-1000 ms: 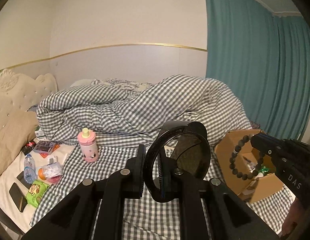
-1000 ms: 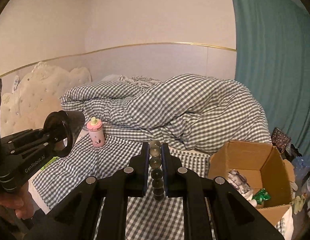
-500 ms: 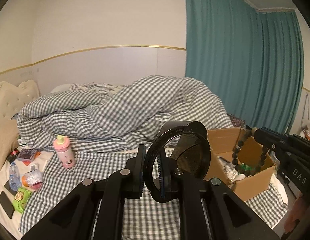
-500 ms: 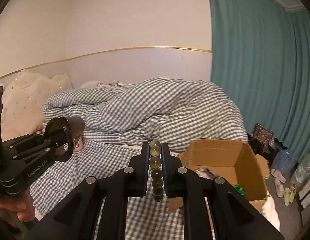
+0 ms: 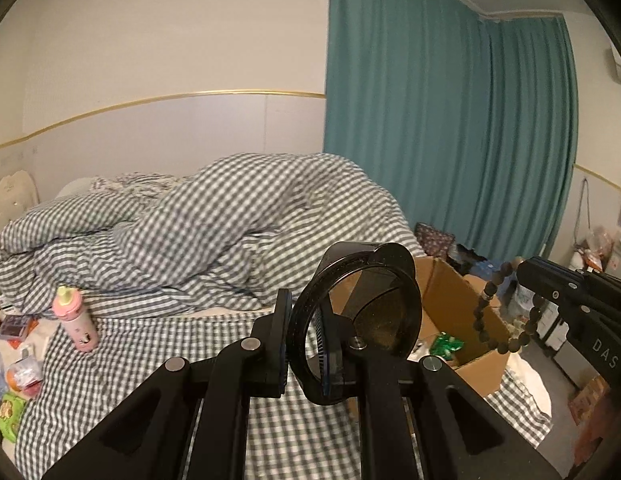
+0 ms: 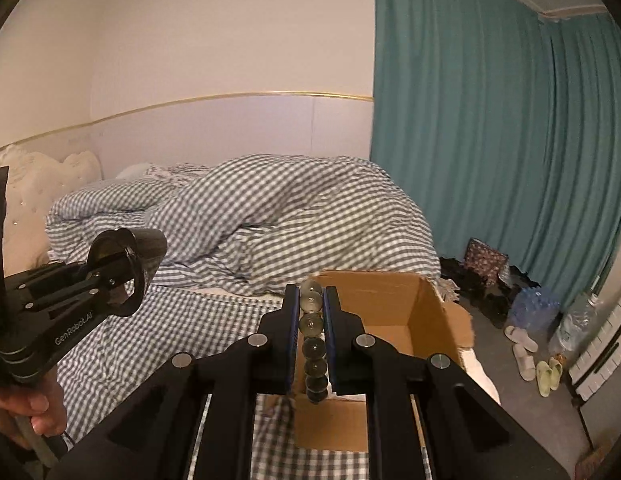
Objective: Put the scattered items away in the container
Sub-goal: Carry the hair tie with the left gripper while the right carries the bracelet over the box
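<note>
The bed (image 5: 214,368) fills the middle, with the duvet (image 5: 214,236) heaped along its far side against the wall. The box (image 6: 394,320) sits on the bed's near right corner, in front of the duvet's right end, with packets (image 5: 444,345) inside it. A bottle (image 5: 75,317) stands upright on the bed's left part, well apart from the box. Left of the bottle, more small items (image 5: 20,372) lie scattered by the bed's edge (too blurred to name). The headboard (image 6: 42,184) stands at the far left. The curtain (image 6: 490,140) hangs behind and right of the bed. On the floor right of the box lie slippers (image 6: 530,354), with water bottles (image 6: 550,312) behind them.
</note>
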A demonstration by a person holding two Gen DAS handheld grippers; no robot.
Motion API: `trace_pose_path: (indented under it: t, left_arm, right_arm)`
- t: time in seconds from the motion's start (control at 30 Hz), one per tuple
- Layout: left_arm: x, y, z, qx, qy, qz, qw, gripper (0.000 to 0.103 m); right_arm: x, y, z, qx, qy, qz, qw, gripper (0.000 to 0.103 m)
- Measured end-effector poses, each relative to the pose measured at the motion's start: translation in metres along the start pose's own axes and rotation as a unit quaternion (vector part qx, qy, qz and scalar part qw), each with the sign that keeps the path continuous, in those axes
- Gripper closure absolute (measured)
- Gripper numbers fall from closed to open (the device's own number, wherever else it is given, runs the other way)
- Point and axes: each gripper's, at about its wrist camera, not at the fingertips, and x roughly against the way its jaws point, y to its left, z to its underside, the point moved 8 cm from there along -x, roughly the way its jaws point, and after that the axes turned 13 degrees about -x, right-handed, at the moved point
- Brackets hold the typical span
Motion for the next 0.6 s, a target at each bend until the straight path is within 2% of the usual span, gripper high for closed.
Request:
trace_pose_path:
  t: [0.6]
  left_arm:
    - [-0.049,-0.081,-0.02,-0.041,0.015,0.045,0.9981,0.092]
  right_arm:
    - [-0.013,-0.086,-0.01,-0.036,0.002,0.04,0.999,0.092]
